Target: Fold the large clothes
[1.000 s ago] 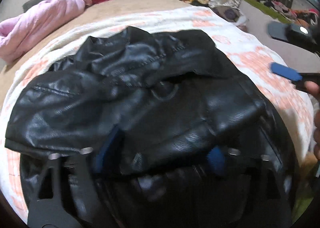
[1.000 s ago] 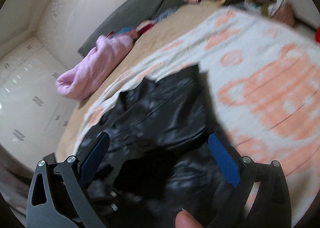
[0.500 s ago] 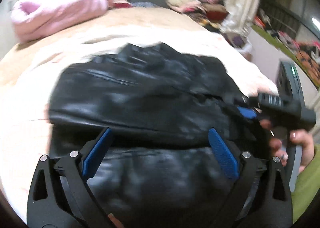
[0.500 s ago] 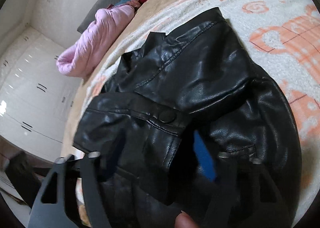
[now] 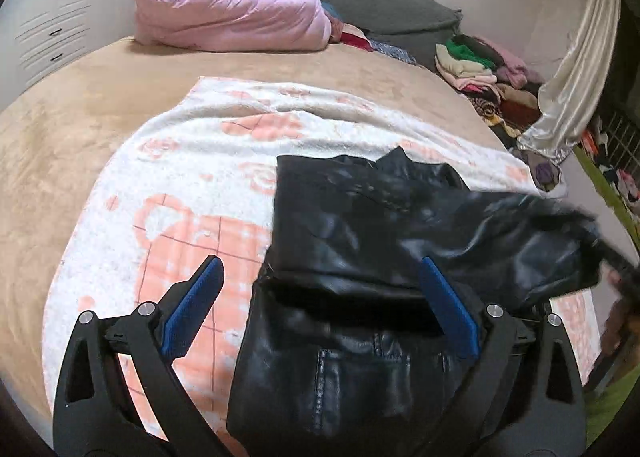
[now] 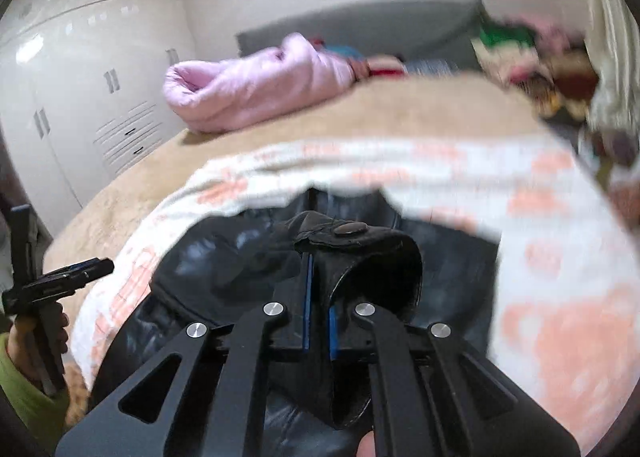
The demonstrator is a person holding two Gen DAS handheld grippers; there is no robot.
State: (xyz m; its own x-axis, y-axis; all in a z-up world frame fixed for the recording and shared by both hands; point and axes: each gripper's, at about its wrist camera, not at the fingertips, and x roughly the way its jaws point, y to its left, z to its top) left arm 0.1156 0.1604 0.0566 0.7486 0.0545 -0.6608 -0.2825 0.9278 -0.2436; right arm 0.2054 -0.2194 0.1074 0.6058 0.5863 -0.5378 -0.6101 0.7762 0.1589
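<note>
Jacket (image 5: 360,357): black, glossy leather-look, lying part-folded on the patterned blanket (image 5: 160,217) over the bed.
Handling: by its look heavy, thick and slick; folds will likely spring back; best taken at hems, cuffs or seams.
Right gripper (image 6: 318,309): fingers pinched together on the sleeve cuff (image 6: 360,241) with its snap button.
Left gripper (image 5: 320,305): fingers spread wide above the jacket, holding nothing.
Further back: pink quilt (image 5: 228,13), clothes pile (image 5: 488,73).

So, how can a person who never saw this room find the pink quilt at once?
Look at the bed with the tan cover, then at its far end by the grey headboard. The pink quilt lies there, rolled into a puffy bundle, far paler than the black jacket nearby.
</note>
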